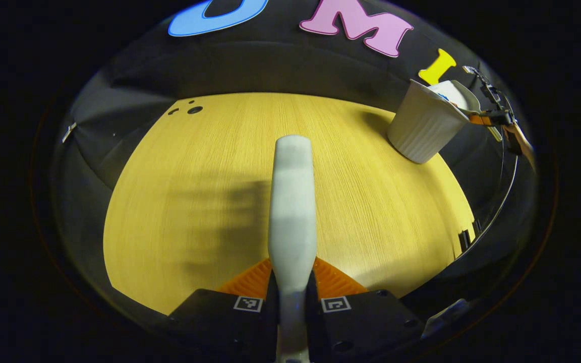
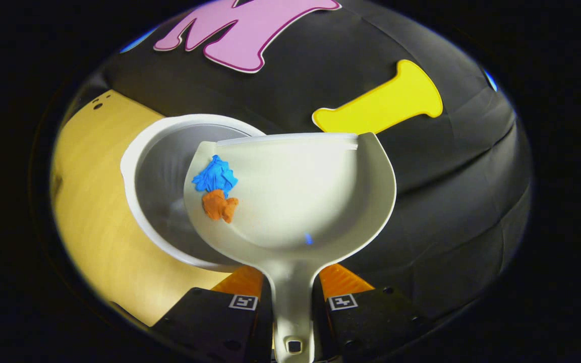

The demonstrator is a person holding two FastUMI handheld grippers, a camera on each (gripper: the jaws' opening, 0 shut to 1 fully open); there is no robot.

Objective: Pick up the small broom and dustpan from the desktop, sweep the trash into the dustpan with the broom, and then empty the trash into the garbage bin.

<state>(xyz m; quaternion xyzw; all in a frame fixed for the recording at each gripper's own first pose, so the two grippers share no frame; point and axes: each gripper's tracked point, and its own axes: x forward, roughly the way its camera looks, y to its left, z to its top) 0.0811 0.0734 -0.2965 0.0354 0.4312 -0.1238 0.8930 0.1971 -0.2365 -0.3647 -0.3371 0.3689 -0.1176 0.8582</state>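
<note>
— Two scraps lie in the dustpan, a blue one and an orange one touching it, both toward the left side of the pan as seen from the right gripper.

— And how is that gripper holding it?

— Both fingers are pressed against the dustpan's handle, which runs back between them. The pan stretches straight ahead of the fingers, and its front lip overlaps the rim of the white bin, which sits ahead and to the left, just beyond it.

— What about the other hand?

— The left gripper is clamped on the broom; its pale handle comes up between the two fingers and points forward over the wooden desk. I can't see the bristles from here.

— Where is the bin from that side?

— Far ahead and to the right of the left gripper, near the desk's back edge, ribbed and white, with the dustpan's edge showing above its rim. The broom is well apart from it.
</note>
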